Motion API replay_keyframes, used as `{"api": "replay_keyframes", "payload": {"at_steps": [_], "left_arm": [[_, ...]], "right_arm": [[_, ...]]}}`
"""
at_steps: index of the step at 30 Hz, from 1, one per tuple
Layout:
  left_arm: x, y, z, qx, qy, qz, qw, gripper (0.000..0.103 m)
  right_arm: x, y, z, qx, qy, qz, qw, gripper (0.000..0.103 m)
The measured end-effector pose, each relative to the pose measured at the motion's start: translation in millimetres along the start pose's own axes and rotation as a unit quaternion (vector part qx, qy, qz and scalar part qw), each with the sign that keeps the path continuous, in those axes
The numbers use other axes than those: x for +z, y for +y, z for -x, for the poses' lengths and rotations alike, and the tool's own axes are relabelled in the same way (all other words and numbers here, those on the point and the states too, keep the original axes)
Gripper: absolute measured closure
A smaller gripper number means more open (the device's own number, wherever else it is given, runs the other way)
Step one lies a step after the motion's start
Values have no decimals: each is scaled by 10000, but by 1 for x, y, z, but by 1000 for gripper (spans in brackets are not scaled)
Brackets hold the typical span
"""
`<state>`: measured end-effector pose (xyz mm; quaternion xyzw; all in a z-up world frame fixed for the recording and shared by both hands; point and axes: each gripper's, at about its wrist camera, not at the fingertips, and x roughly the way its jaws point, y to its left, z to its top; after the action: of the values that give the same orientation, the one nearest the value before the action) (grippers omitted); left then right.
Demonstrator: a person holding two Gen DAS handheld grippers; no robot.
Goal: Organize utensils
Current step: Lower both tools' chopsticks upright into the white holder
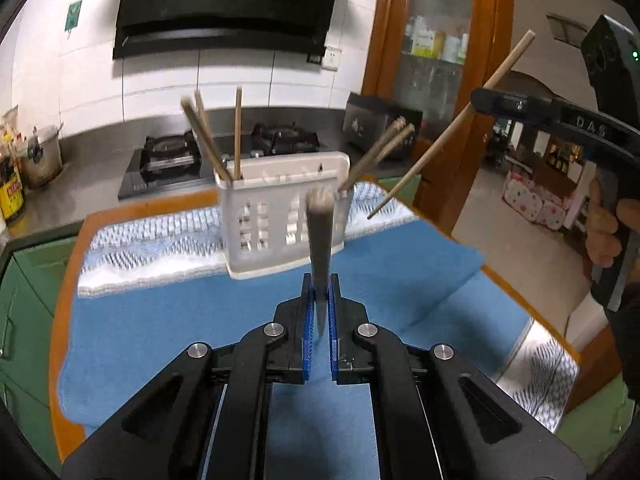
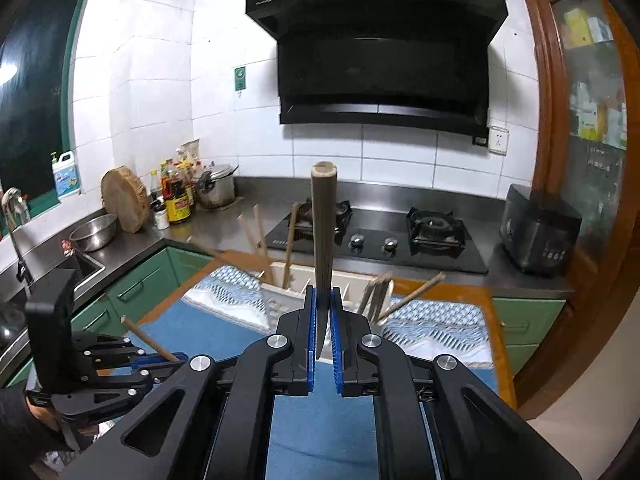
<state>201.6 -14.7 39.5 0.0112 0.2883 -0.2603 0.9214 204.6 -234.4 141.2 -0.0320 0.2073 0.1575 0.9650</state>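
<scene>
Sink [image 2: 86, 266] (right wrist view only)

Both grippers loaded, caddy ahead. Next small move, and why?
Probably lower the left gripper toward the white caddy. Its jaws are shut on a chopstick in line with the caddy, while the right gripper's chopstick sits higher, tip up.

The holder [image 1: 284, 216] stands on the towel [image 1: 240, 320] at 12 o'clock, chopsticks [image 1: 208, 140] inside; stove [image 1: 168, 160] behind it.
</scene>
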Motion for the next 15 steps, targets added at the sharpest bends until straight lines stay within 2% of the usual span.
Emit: {"api": "replay_keyframes", "payload": {"at_steps": [6, 15], "left_arm": [[51, -4, 0, -23, -263, -118, 9996, 98], [135, 2, 9, 251, -907, -218, 9953, 98]], "right_arm": [[28, -13, -10, -151, -96, 46, 9998, 96], [54, -27, -46, -371, -31, 134, 9992, 96]]}}
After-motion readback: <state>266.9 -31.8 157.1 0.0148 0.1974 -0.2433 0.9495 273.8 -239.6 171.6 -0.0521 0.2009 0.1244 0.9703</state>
